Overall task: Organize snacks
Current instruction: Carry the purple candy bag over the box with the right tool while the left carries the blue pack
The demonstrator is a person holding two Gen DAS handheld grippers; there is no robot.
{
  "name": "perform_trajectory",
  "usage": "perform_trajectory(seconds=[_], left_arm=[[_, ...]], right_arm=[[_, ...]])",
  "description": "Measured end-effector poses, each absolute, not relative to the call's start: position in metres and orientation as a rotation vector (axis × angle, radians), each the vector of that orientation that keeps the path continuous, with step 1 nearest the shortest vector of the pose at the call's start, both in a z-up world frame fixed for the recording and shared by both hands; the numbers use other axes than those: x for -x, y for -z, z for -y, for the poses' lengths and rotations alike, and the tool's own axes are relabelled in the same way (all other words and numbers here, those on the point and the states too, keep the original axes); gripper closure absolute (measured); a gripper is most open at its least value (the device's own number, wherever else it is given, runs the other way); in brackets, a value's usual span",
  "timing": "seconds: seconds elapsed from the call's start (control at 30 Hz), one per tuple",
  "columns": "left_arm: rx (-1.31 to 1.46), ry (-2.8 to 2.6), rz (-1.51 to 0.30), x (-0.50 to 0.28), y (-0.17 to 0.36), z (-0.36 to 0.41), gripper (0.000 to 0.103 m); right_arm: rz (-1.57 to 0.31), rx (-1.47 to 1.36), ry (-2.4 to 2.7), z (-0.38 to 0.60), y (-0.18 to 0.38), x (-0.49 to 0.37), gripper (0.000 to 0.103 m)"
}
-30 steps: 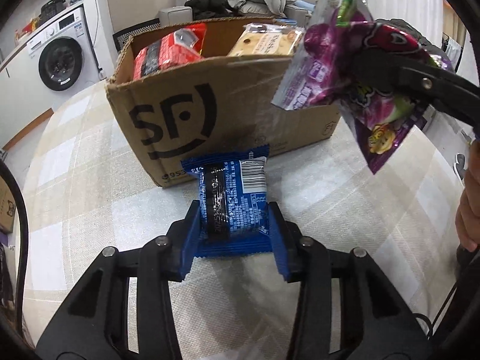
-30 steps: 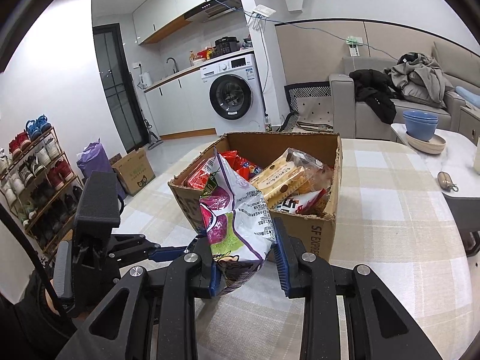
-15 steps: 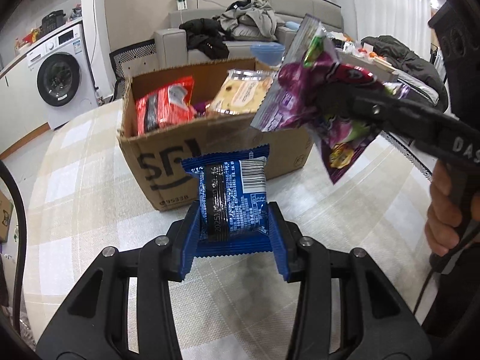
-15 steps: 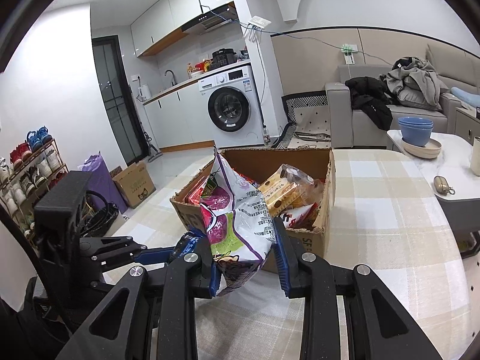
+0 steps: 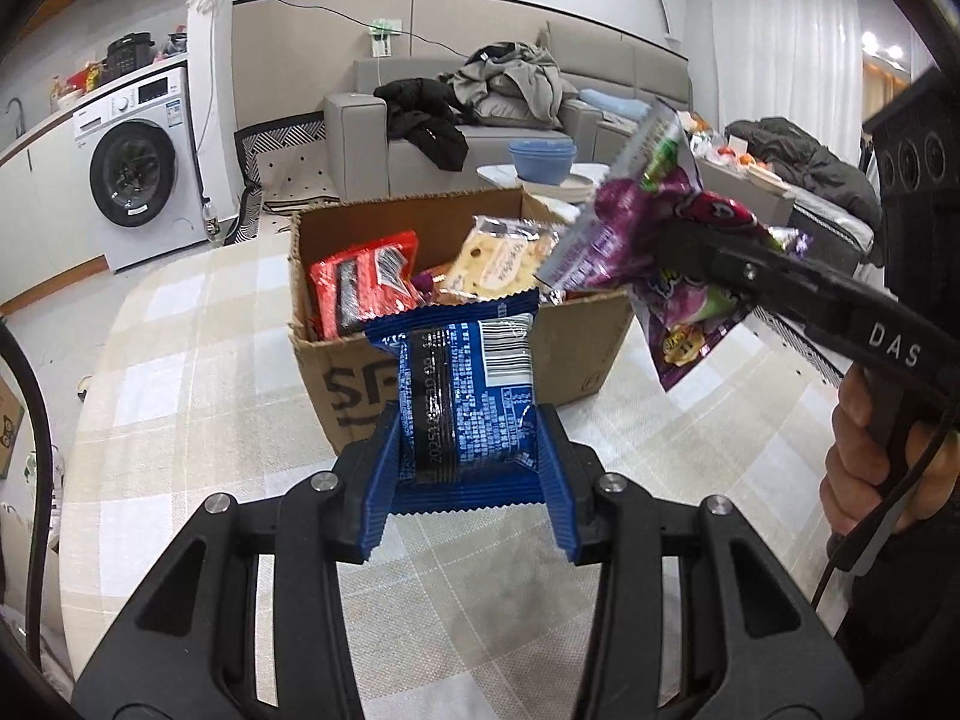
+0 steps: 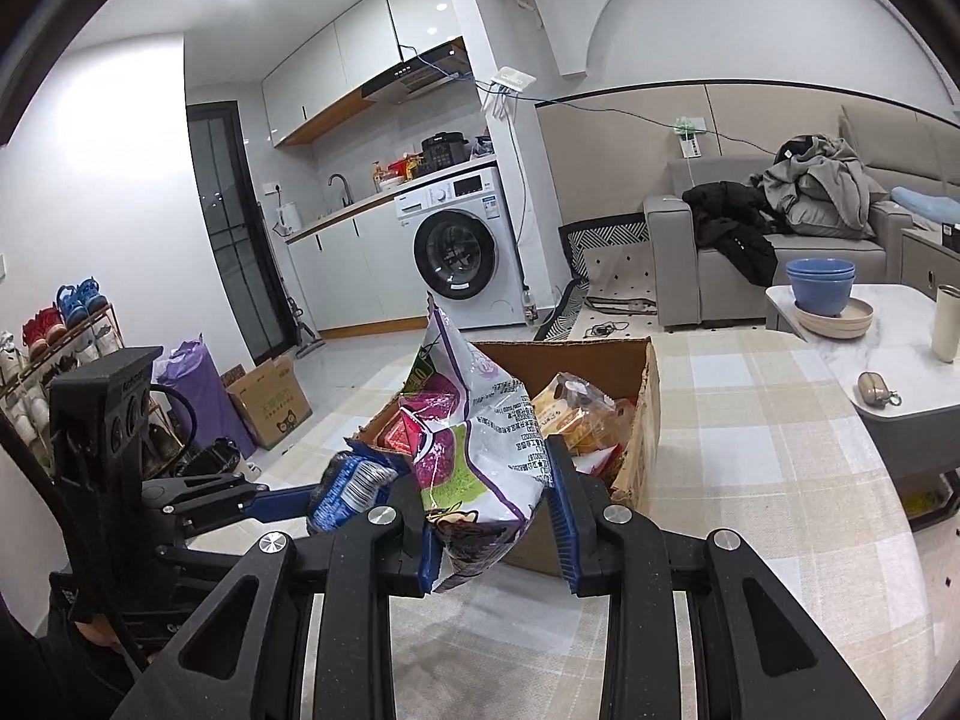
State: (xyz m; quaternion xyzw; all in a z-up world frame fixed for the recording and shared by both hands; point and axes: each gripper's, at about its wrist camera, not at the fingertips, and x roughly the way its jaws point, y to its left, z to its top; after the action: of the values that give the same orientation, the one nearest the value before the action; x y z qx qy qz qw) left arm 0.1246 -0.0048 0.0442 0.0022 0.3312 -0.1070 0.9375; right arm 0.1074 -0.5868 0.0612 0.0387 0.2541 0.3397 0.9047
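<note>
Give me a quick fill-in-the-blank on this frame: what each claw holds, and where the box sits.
1. The left claw is shut on a ____ snack packet.
2. The right claw grips a crinkled bag that is white and ____.
3. The cardboard box stands on a ____ tablecloth.
4. Inside the box, a ____ packet stands at its left end.

Missing words: blue; purple; checked; red

blue packet [image 5: 465, 396]: blue, black stripe;
purple bag [image 5: 660, 258]: purple, green;
box [image 5: 576, 348]: brown;
tabletop [image 5: 198, 396]: beige-white checks;
red packet [image 5: 360, 288]: red
</note>
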Motion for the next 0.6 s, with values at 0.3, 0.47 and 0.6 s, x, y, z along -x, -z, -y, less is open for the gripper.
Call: perform_trajectory(seconds=[0.3, 0.47, 0.6], left_arm=[[0.048, 0.179, -0.635, -0.120, -0.067, -0.018, 0.063], [0.056, 0.145, -0.614, -0.132, -0.077, -0.028, 0.063], [0.049, 0.123, -0.609, -0.144, -0.081, -0.034, 0.063]], right_arm=[[-0.519, -0.104, -0.681, 0.596, -0.066, -0.112, 0.073], [-0.515, -0.098, -0.678, 0.593, -0.067, -0.119, 0.073], [-0.529, -0.113, -0.675, 0.587, -0.066, -0.131, 0.073]])
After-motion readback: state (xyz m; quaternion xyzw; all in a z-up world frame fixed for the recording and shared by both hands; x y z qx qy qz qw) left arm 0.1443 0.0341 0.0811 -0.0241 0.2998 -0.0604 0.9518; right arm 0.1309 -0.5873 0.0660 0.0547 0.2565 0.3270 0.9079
